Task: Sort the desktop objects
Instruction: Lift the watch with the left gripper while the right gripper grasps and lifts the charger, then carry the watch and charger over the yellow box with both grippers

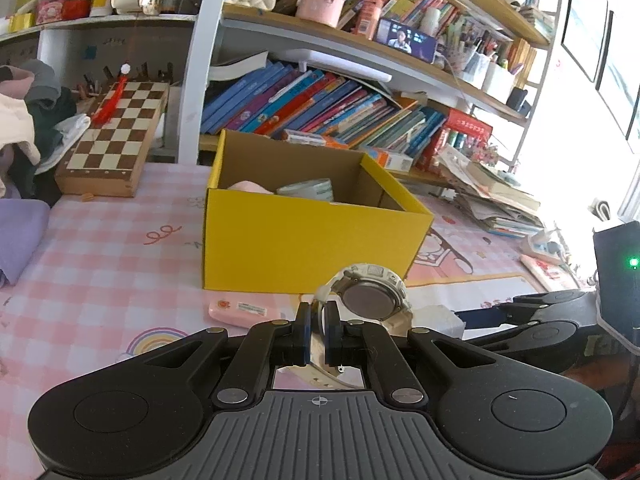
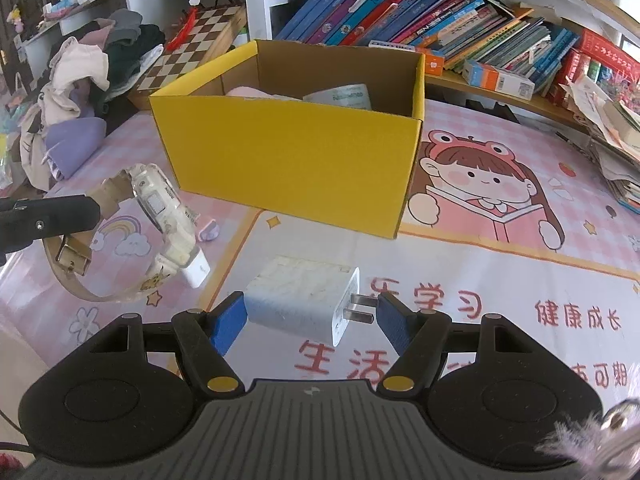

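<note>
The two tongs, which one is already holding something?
The left tongs, shut on the strap of the white watch. The right tongs are open around the white charger, not yet closed.

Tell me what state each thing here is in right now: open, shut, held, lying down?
Left gripper: shut on the watch strap.
Watch: held up off the mat.
Right gripper: open around the charger.
Charger: lying on the mat, not yet gripped.
Yellow box: open, partly filled.
Chessboard: closed.
</note>
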Action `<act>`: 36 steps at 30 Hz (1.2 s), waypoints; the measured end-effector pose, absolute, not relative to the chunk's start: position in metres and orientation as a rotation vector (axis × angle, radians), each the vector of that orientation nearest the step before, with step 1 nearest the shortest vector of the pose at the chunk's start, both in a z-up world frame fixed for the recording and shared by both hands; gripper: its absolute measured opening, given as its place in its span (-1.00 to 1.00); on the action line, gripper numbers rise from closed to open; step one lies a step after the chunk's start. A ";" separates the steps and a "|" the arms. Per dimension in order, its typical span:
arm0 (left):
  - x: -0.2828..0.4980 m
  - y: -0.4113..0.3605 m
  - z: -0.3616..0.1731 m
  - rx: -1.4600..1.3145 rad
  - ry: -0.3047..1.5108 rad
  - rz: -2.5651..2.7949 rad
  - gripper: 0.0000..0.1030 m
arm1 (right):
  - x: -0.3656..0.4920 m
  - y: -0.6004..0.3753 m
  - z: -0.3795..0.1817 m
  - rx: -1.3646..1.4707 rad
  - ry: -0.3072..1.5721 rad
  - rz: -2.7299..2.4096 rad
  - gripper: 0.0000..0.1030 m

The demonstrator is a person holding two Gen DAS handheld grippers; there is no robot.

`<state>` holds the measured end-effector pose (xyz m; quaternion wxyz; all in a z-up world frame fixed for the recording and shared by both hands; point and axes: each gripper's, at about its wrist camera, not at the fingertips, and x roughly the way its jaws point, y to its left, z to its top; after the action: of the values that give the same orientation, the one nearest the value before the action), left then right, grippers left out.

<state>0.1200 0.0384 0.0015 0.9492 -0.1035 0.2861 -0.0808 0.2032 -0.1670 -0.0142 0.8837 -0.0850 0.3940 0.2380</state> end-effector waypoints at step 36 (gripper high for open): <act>0.180 0.056 0.067 -0.180 0.373 -0.164 -0.91 | 0.262 -0.164 0.090 -0.275 0.521 0.569 0.34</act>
<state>0.1802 0.0558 0.0672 0.9753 -0.0894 0.1851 -0.0814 0.2620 -0.1640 0.0901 0.9173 -0.1339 0.2531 0.2768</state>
